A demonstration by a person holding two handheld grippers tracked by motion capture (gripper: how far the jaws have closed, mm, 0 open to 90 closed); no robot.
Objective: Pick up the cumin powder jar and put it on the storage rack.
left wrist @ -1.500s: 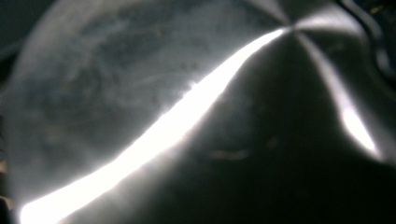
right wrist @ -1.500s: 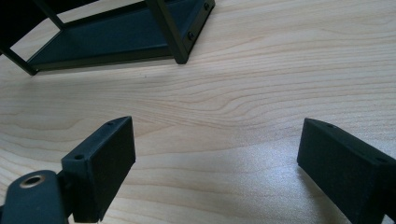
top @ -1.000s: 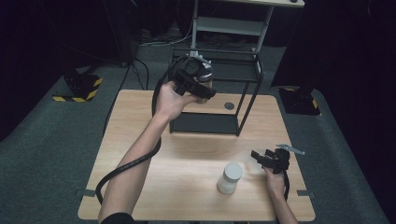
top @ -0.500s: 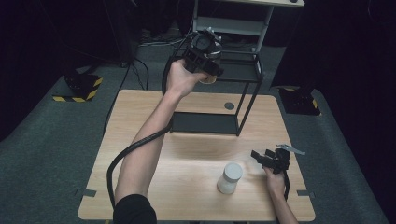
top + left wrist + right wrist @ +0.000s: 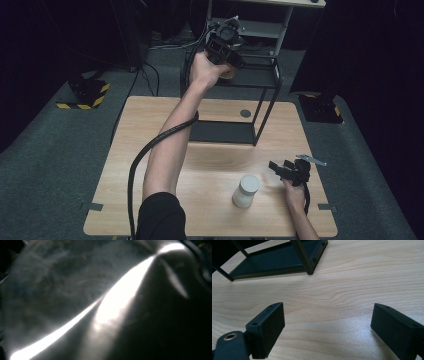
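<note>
Gripping a small brownish object point(image 5: 229, 75) at the top centre, above the black rack point(image 5: 260, 75), the left tool point(image 5: 226, 44) stays clamped, while the right tool point(image 5: 286, 171) rests open at lower right beside the white jar point(image 5: 246, 190).

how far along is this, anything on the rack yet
Done: little; the black rack looks bare on its lower shelf. In hand: the left hand-held gripper holds a tan object up at the rack's top. Left: the white jar stands untouched on the table by the open right hand-held gripper.
</note>
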